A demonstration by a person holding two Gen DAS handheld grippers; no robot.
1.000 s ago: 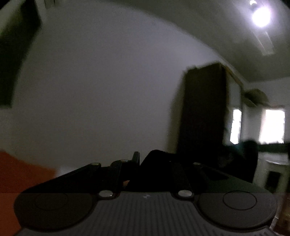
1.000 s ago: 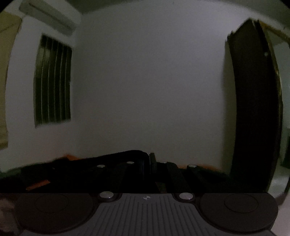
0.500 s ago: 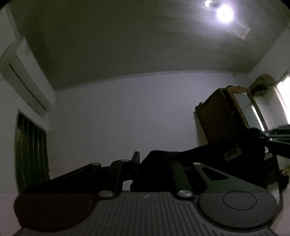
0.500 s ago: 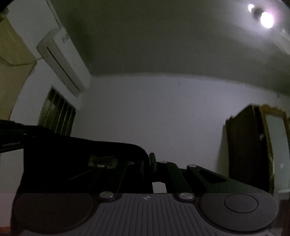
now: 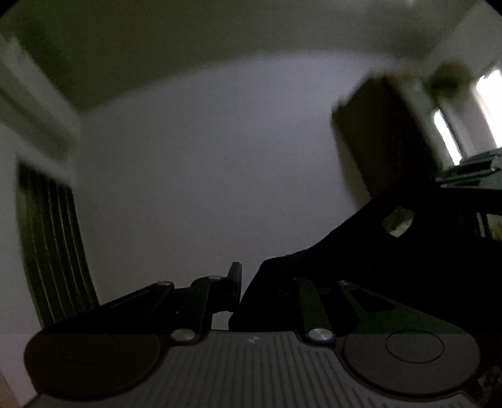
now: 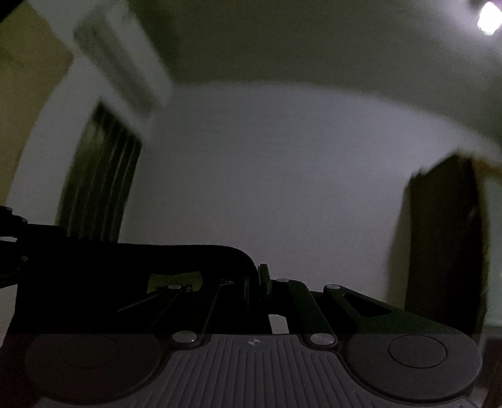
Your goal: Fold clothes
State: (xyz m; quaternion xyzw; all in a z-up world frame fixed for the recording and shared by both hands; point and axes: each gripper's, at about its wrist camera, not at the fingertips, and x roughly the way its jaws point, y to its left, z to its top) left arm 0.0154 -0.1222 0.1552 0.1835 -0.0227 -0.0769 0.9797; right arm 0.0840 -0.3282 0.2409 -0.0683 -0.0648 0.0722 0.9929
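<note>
Both grippers are held up in the air in a dim room, pointing toward the far pale wall (image 5: 204, 163), and a dark garment (image 5: 360, 260) hangs stretched between them

At the left gripper (image 5: 248, 282) the jaws are opening: a thin sliver of wall shows between the left finger and the bunched black cloth that covers the right finger. The cloth is in the mouth, but in this gloom I cannot tell whether the pads press on it. From there the garment rises to the right, a pale label (image 5: 397, 221) showing on it, toward the other gripper at the right edge

The right gripper (image 6: 256, 282) is clamped tight on the garment (image 6: 125, 263), its two fingers squeezed together on a fold. The cloth runs off to the left as a taut dark band, the label (image 6: 174, 280) just left of the fingers

Around them: an air conditioner (image 6: 122, 56) high on the left wall, a barred window (image 6: 100, 182) below it, a dark wardrobe (image 6: 445, 241) against the far right, a ceiling lamp (image 6: 489, 14) glaring at top right. Everything is smeared with motion blur
</note>
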